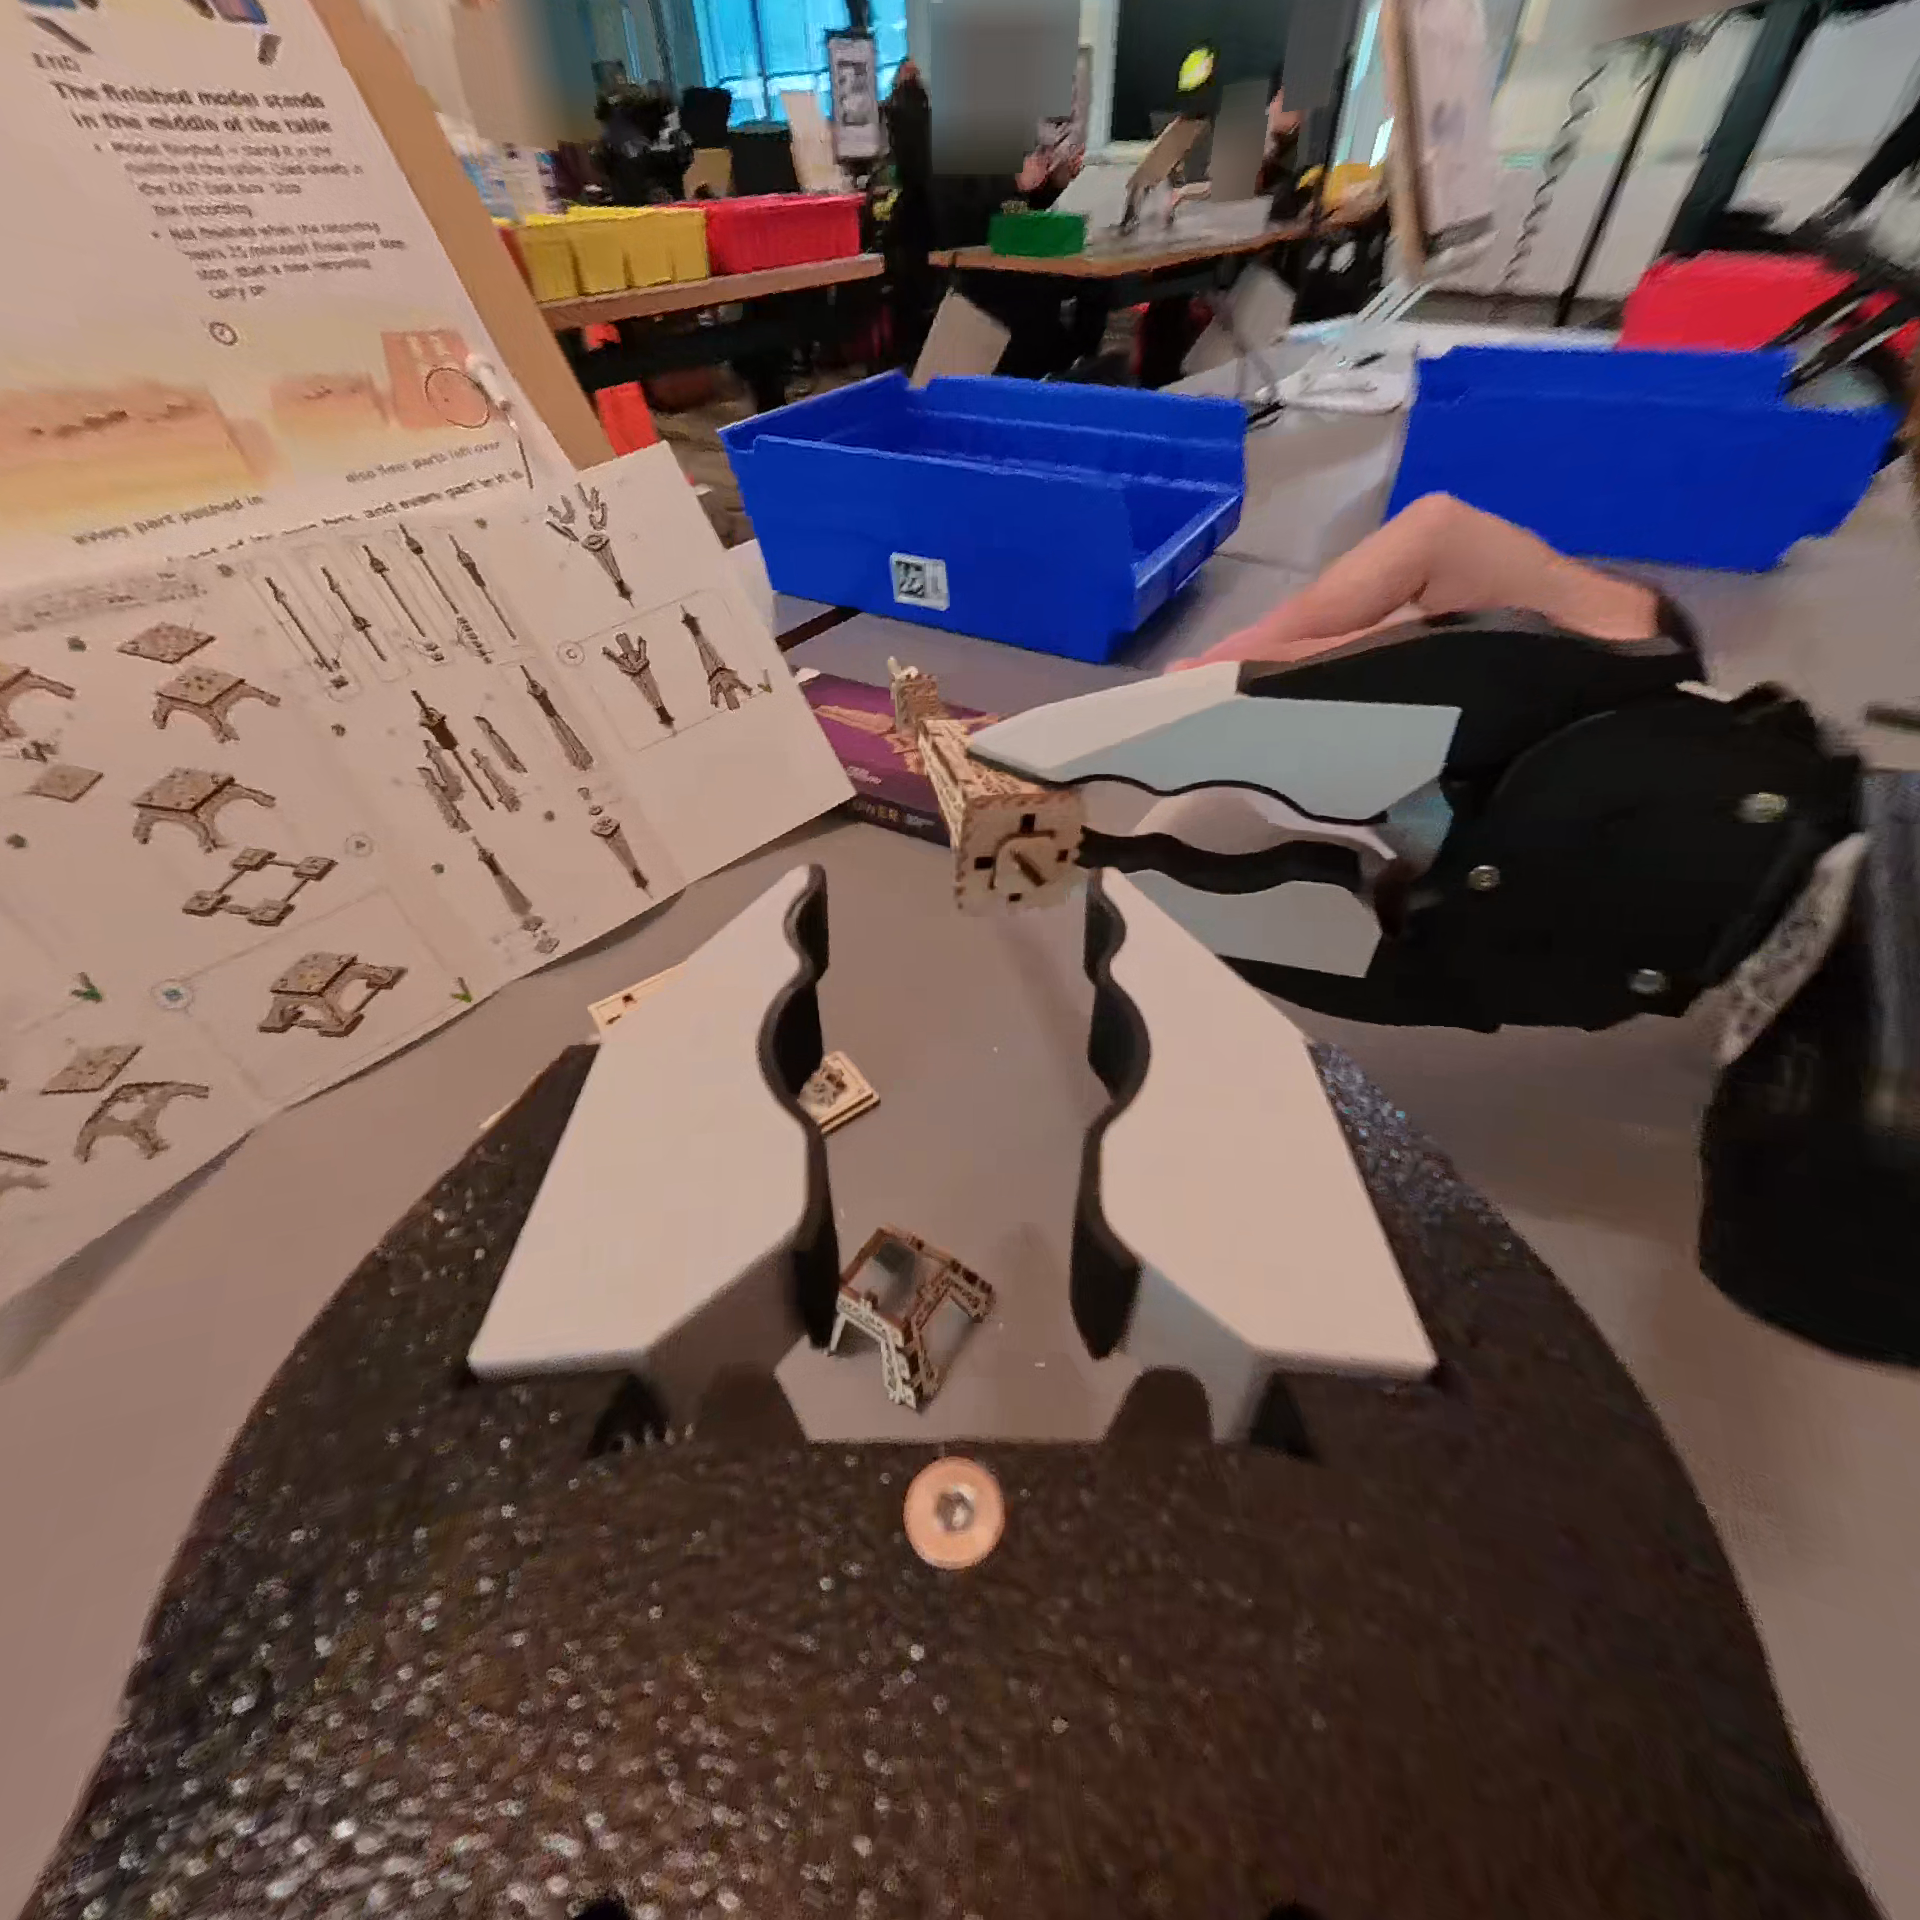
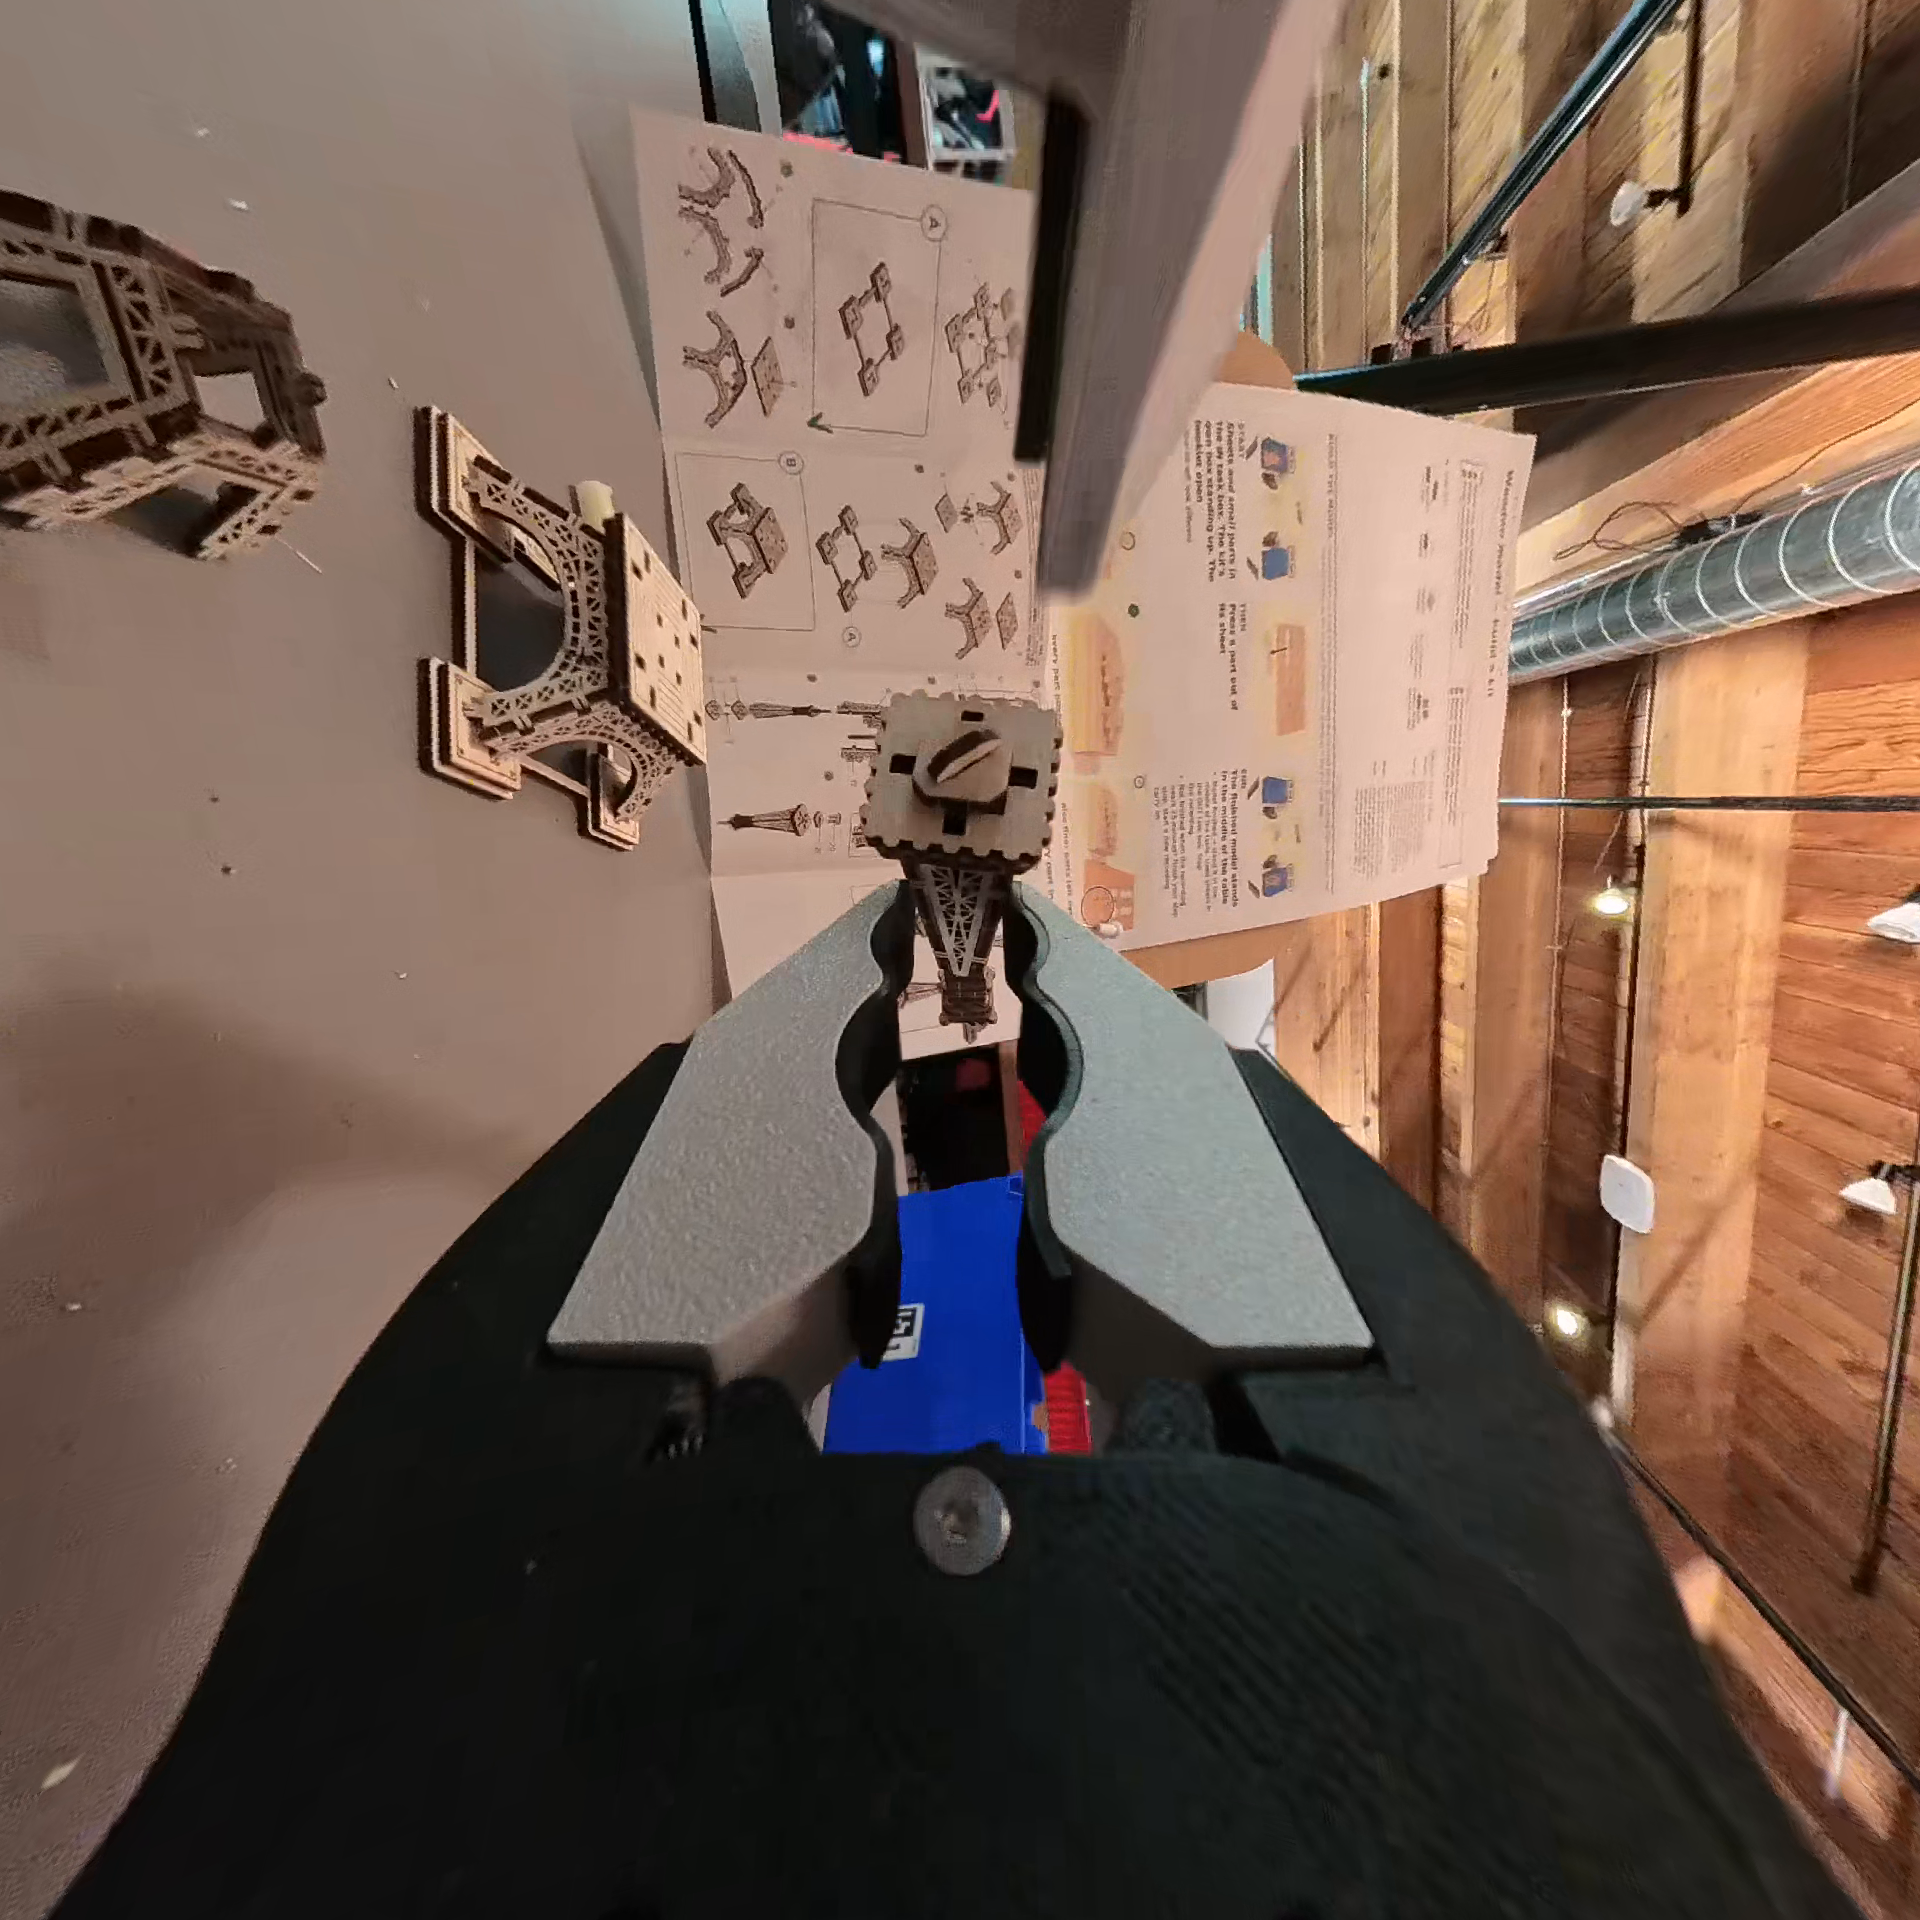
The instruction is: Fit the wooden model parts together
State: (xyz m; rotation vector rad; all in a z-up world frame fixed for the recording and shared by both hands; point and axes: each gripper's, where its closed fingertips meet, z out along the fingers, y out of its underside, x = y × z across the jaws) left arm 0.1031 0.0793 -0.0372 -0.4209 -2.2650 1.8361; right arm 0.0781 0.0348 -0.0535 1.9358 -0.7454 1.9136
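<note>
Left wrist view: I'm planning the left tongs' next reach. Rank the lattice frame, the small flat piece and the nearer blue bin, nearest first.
1. Lattice frame: on the table between the left tongs' fingers.
2. Small flat piece: by the left finger.
3. Blue bin: far back, beyond the right tongs.

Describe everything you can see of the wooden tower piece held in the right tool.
The tower piece is pale laser-cut wood: a tapering lattice spire ending in a square box-like platform with finger-jointed edges, slots, and a small tab sticking out of its end face. The right tool is shut on the narrow lattice part, so the platform end points away from the tool. It is held in the air, horizontal, above the grey table, touching only the tool's dark pads.
</note>
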